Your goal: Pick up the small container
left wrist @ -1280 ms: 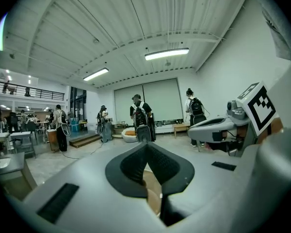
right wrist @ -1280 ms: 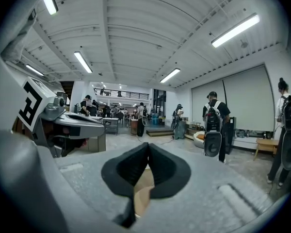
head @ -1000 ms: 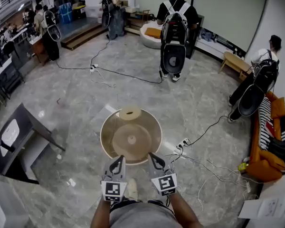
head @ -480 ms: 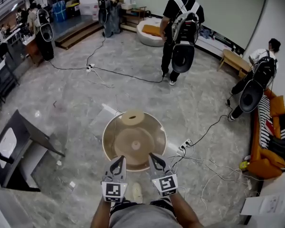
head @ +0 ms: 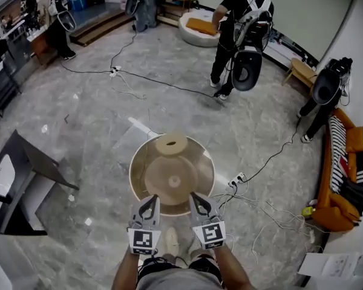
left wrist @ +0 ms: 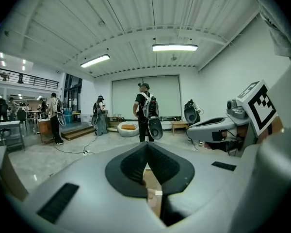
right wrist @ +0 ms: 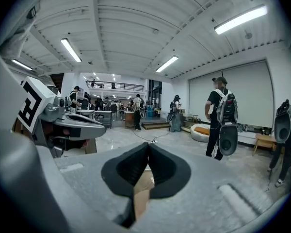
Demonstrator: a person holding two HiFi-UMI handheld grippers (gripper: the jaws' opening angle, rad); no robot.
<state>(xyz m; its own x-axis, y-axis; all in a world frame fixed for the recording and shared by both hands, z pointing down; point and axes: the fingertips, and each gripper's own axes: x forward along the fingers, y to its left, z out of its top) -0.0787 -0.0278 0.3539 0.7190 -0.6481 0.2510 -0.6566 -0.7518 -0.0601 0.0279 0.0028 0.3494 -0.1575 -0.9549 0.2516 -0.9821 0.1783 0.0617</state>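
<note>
Left tool and right tool closed, empty; small container on round table.

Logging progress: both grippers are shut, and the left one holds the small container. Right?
Not quite: left gripper and right gripper are shut, but the left holds nothing; the head view shows the small container on the round table's far side.

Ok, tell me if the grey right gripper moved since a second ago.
Yes: the right gripper has edged further over the round beige table, toward the small tan container.
</note>
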